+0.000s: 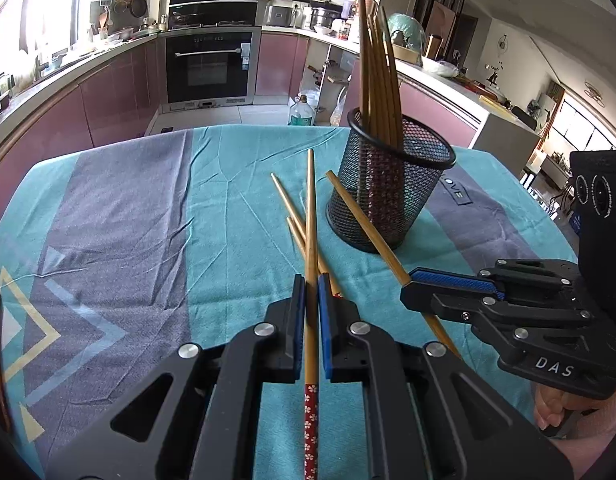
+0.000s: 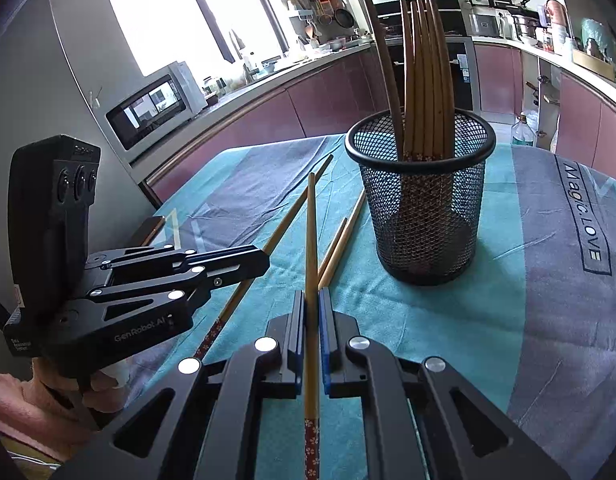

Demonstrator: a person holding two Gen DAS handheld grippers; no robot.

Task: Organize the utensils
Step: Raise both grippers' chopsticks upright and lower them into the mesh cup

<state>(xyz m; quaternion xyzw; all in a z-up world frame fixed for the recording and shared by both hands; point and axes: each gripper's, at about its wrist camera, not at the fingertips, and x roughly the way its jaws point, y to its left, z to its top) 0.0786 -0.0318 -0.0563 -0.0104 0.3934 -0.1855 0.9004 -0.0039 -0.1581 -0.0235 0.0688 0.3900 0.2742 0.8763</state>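
Note:
My left gripper [image 1: 311,280] is shut on a bamboo chopstick [image 1: 310,220] with a red flowered end, held off the cloth and pointing ahead. To its right, my right gripper [image 1: 408,286] is shut on a second chopstick [image 1: 364,224] that slants past the black mesh cup [image 1: 388,184]. The right wrist view shows that right gripper [image 2: 312,294] clamping its chopstick [image 2: 311,232], and the left gripper [image 2: 263,264] beside it with the other chopstick [image 2: 285,218]. Several chopsticks [image 2: 424,80] stand in the cup [image 2: 420,200]. Two loose chopsticks [image 1: 281,192] [image 2: 354,212] lie on the cloth.
A teal and purple cloth [image 1: 147,220] covers the table, whose far edge drops to the kitchen floor. A dark flat object [image 2: 151,228] lies at the table's left edge. A microwave [image 2: 155,108] stands beyond. A hand [image 2: 67,392] grips the left tool.

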